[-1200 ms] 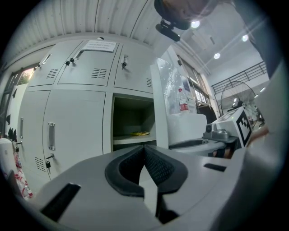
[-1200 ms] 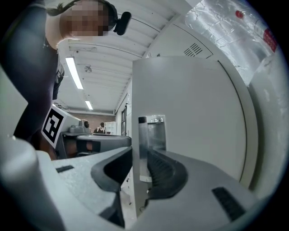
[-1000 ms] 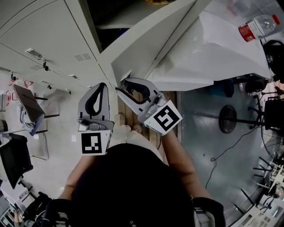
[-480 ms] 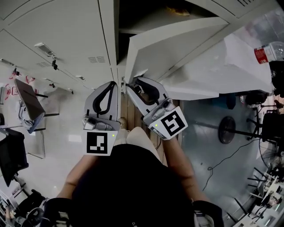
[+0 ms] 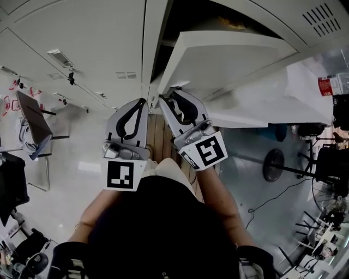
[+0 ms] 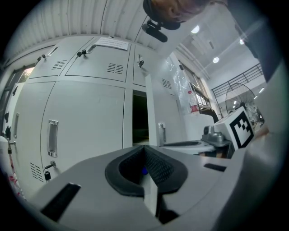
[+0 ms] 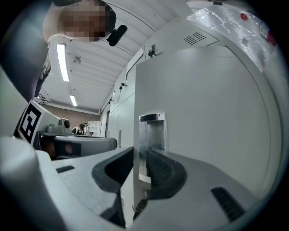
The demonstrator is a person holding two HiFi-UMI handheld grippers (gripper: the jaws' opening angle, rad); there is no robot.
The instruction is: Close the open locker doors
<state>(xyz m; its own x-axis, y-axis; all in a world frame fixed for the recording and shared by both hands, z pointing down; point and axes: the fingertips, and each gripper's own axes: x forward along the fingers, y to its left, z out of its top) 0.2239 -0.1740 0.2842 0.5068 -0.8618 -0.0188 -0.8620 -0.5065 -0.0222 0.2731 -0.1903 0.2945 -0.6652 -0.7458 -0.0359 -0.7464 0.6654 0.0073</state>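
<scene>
A grey locker door [image 5: 229,54] stands swung out from the dark open compartment [image 5: 185,16]. My right gripper [image 5: 165,99] straddles this door's free edge [image 7: 139,135]. Its jaws are closing, with the edge between the pads just beside the recessed metal handle [image 7: 152,131], and both pads meet the door. My left gripper [image 5: 142,102] hangs close beside it on the left. It is shut and empty, pointing at the narrow dark gap [image 6: 140,119] next to the closed locker fronts [image 6: 86,122]. In the left gripper view the jaws [image 6: 145,150] meet.
Closed lockers [image 5: 82,38] fill the upper left. A white covered table [image 5: 283,103] with a red-labelled bottle [image 5: 334,84] stands right of the door. Chairs [image 5: 32,125] are at the left; a round stand base [image 5: 272,163] and cables lie on the floor at right.
Both grippers have moved up toward the lockers and closer together. The right gripper stays at the door's edge, and the door has come round with it.
</scene>
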